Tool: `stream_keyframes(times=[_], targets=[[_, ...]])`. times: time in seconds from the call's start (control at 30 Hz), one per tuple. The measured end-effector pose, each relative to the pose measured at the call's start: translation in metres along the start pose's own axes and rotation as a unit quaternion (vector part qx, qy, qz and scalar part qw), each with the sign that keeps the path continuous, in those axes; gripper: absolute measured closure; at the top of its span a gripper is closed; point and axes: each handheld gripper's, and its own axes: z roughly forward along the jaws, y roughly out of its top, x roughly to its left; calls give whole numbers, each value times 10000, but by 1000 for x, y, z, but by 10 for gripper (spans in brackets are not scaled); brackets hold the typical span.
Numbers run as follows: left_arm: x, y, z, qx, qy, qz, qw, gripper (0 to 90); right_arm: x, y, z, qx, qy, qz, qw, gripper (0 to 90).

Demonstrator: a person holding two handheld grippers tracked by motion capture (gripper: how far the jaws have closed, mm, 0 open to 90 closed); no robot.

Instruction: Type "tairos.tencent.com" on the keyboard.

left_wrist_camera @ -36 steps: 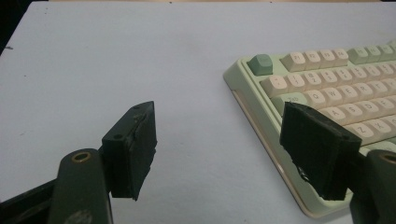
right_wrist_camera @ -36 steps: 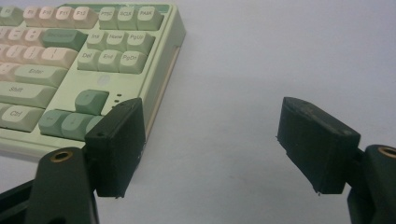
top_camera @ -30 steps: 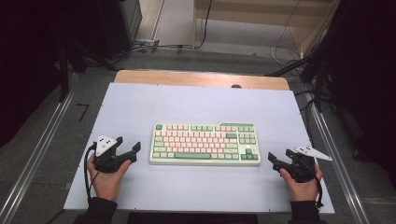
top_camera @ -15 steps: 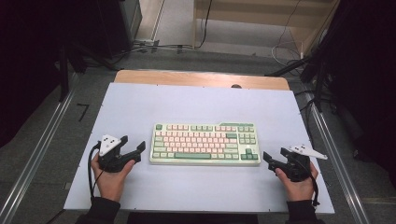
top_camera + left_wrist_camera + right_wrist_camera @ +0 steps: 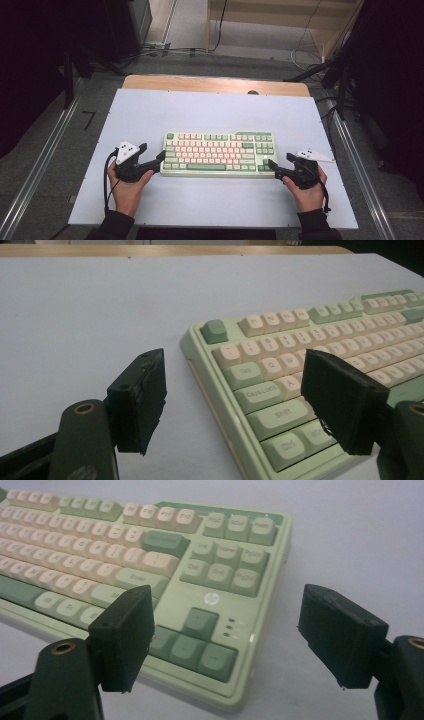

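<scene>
- The left gripper [image 5: 159, 158], black with a grey three-cornered plate on top, has its jaws spread wide and holds nothing. In the left gripper view the near left corner of the keyboard sits in the gap: one jaw hangs over bare table just off the left edge, the other over the Caps Lock and Shift keys.
- The right gripper [image 5: 272, 165], of the same build, is equally wide open and empty. In the right gripper view its jaws bracket the near right corner, one above the bottom key row, the other beyond the right edge over the table.
- The mint-green keyboard with cream and green keycaps [image 5: 218, 152] lies flat, roughly in the middle of the pale lilac table top [image 5: 210, 112], its long side facing the person, both grippers just beside its short ends.
- Beyond the table top, a strip of bare wood [image 5: 215, 84] runs along the far edge, with cables [image 5: 310, 42] on the floor behind.
- The step in hand looks like the approach for a two-handed grab: each gripper is lined up on one end of the keyboard, and neither has closed.
- The next move probably calls for easing each lower jaw under the case edge, then closing both grippers evenly so the keyboard lifts level and no keys get pressed.
</scene>
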Motion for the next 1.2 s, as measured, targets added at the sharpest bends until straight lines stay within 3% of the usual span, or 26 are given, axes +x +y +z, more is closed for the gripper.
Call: stream_keyframes(times=[0.17, 0.53, 1.2], targets=[[-6, 3, 7, 62, -124, 45, 9999, 271, 12, 8, 8, -54, 149, -132, 9998, 218], [-11, 10, 20, 93, -156, 68, 9998, 270, 38, 22, 28, -25, 411, -363, 9985, 249], [-21, 21, 40, 199, -260, 242, 9992, 259, 53, 33, 43, -4, 574, -498, 9971, 250]])
